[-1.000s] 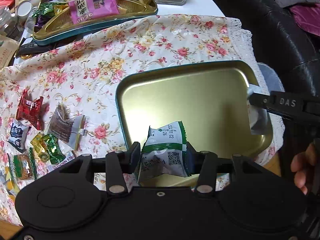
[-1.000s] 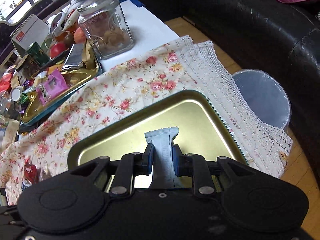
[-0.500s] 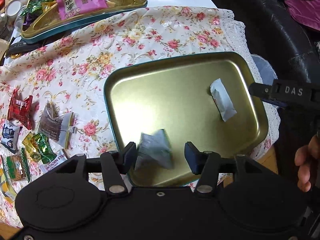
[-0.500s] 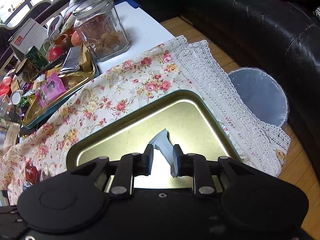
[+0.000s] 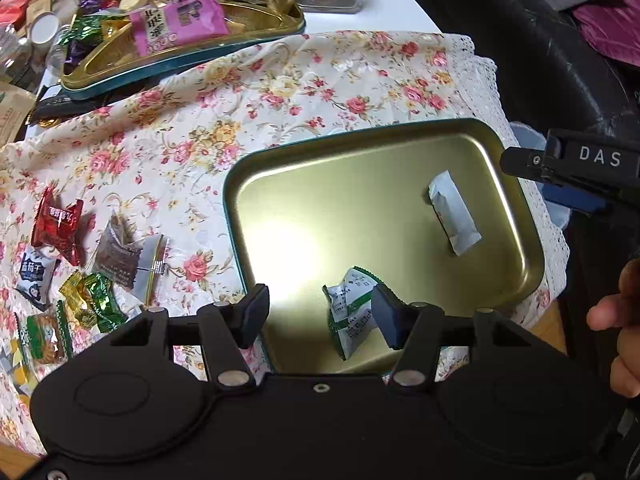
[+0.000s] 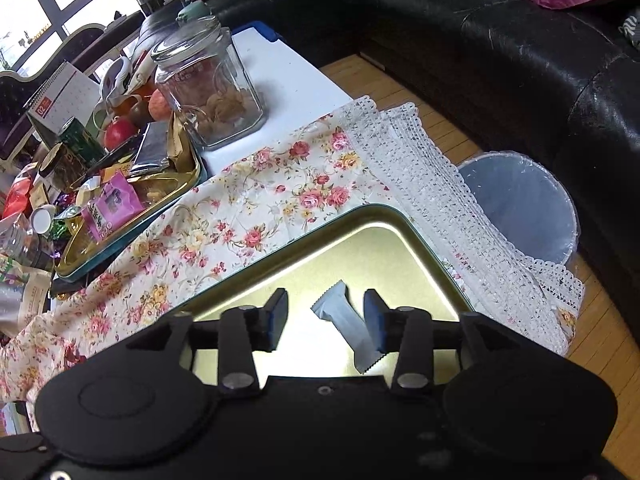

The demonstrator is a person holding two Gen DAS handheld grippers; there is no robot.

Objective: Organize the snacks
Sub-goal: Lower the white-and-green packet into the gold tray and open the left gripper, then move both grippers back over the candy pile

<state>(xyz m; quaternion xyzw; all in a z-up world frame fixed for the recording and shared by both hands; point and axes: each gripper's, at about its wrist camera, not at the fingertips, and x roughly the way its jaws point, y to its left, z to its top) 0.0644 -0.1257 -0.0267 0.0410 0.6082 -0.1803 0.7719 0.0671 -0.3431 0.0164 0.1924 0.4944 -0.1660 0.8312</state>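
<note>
A gold tin tray (image 5: 360, 184) lies on the floral cloth. A green-and-white snack packet (image 5: 352, 312) rests on its near part, just inside the right finger of my left gripper (image 5: 320, 312), which stands open above it. A grey stick packet (image 5: 454, 212) lies at the tray's right side. In the right wrist view that grey packet (image 6: 348, 324) lies on the tray (image 6: 400, 248) below my right gripper (image 6: 325, 318), whose jaws are opening and do not press on it. The right gripper's finger (image 5: 560, 164) shows at the left wrist view's right edge.
Several wrapped snacks (image 5: 64, 264) lie on the cloth left of the tray. A second tin (image 5: 180, 40) full of snacks and a glass jar (image 6: 208, 88) stand at the back. A lined bin (image 6: 524, 208) and a black sofa (image 6: 480, 40) sit beyond the table's right edge.
Both grippers let go: the green-and-white packet dropped from the left one onto the tray, and the grey stick packet came free of the right one and now lies flat.
</note>
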